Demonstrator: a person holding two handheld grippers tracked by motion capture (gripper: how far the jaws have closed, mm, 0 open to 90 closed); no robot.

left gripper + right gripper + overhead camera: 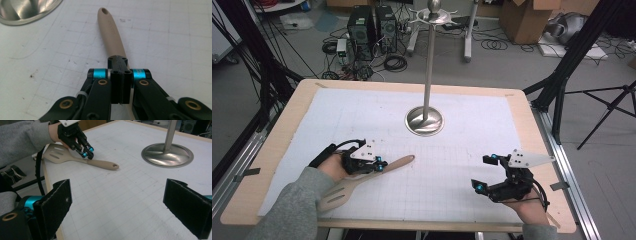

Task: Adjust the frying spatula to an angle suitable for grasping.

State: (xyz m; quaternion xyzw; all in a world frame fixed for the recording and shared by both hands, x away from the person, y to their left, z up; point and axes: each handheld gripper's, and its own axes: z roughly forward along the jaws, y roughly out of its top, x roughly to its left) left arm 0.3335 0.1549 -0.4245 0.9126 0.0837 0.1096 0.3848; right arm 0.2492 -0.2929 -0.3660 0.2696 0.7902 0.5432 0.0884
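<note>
- My left hand-held gripper (379, 165) sits at about 8 o'clock on the counter (522, 120), its jaws closed tight together on the handle of the slotted spatula (362, 180).
- In the left gripper view the pads meet over the tan handle (112, 32), which runs on toward 12 o'clock and ends in a small hanging hole.
- The spatula lies flat on the white gridded mat (472, 135); its slotted blade points to 7 o'clock under my left hand and overhangs the mat's near edge, its handle tip to 1 o'clock.
- My right hand-held gripper (484, 172) rests at about 4 o'clock, jaws spread wide with nothing between them, well apart from the spatula.
- The metal stand (425, 121) rises from its round base near 12 o'clock, clear of both hand-held grippers.
</note>
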